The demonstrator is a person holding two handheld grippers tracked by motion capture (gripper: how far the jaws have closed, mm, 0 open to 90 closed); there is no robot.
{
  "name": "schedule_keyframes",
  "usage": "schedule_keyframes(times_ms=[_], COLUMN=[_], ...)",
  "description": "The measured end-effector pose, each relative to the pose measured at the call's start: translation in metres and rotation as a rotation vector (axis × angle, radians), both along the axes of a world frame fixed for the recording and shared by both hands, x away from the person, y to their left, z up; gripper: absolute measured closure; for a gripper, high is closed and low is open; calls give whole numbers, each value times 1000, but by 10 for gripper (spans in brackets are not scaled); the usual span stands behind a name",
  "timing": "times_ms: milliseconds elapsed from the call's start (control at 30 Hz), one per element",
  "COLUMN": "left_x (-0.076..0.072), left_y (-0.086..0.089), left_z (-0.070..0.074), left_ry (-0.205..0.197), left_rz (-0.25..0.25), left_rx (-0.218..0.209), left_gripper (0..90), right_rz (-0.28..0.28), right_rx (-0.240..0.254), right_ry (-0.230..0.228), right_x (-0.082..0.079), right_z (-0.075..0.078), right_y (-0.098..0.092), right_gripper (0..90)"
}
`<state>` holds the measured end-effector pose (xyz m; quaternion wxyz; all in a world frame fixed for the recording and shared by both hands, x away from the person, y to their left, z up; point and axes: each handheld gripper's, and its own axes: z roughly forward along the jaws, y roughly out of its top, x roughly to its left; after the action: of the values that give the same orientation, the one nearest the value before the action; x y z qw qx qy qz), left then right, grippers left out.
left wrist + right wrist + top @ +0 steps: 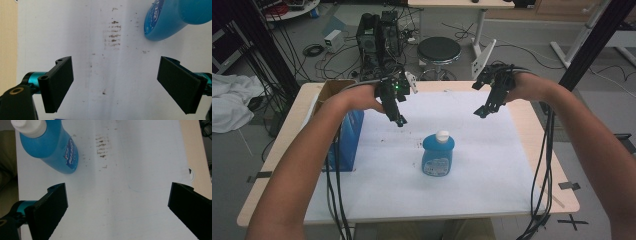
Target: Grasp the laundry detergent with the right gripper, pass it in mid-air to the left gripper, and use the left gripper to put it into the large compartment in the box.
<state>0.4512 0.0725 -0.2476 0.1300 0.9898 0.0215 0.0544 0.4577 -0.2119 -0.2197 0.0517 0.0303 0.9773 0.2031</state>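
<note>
Across the pale wooden surface [532, 125] lies a wide white sheet [492, 160], marked with a patch of small brown smudges [113, 35] near its middle. A blue cardboard box [349, 135] stands at the sheet's left edge, just beside the person's left forearm. Beyond the far edge of the surface the room is a clutter: a black round stool [439, 50], a dark computer tower [377, 37] with cables trailing over the grey floor, and a heap of white cloth [232, 100] off to the left.

Both hands hang above the far half of the sheet. The left tool [400, 120] points down at the paper with its jaws released and standing well apart; between them there is bare sheet and smudges, and the pads touch nothing. The right tool [481, 112] also tilts downward with its jaws spread wide, empty, clear of everything.

The blue bottle [438, 156] with its white cap [442, 135] stands upright on the sheet, nearer the person than either tool and roughly between the two. From the left tool it sits ahead and off to one side, outside the jaws. From the right tool it likewise stands apart, out beyond one jaw, cap leaning toward the corner of the right gripper view. Neither tool touches it.
</note>
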Motion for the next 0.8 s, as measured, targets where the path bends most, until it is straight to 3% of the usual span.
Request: schedule_keyframes(times_ms=[200,567,800], left_x=[-1,-2,-4], left_y=[0,1,2], left_z=[-2,-4,-5], left_ry=[-1,7,8], left_rz=[-10,-19,-15], left_rx=[-7,-5,-14], left_gripper=[139,138,138], right_rz=[3,-13,3], right_rx=[29,177,207], right_ry=[14,35,40], right_x=[-9,-36,-51], right_z=[-12,-26,-40], right_y=[-5,-15,-16], right_gripper=[16,16,16])
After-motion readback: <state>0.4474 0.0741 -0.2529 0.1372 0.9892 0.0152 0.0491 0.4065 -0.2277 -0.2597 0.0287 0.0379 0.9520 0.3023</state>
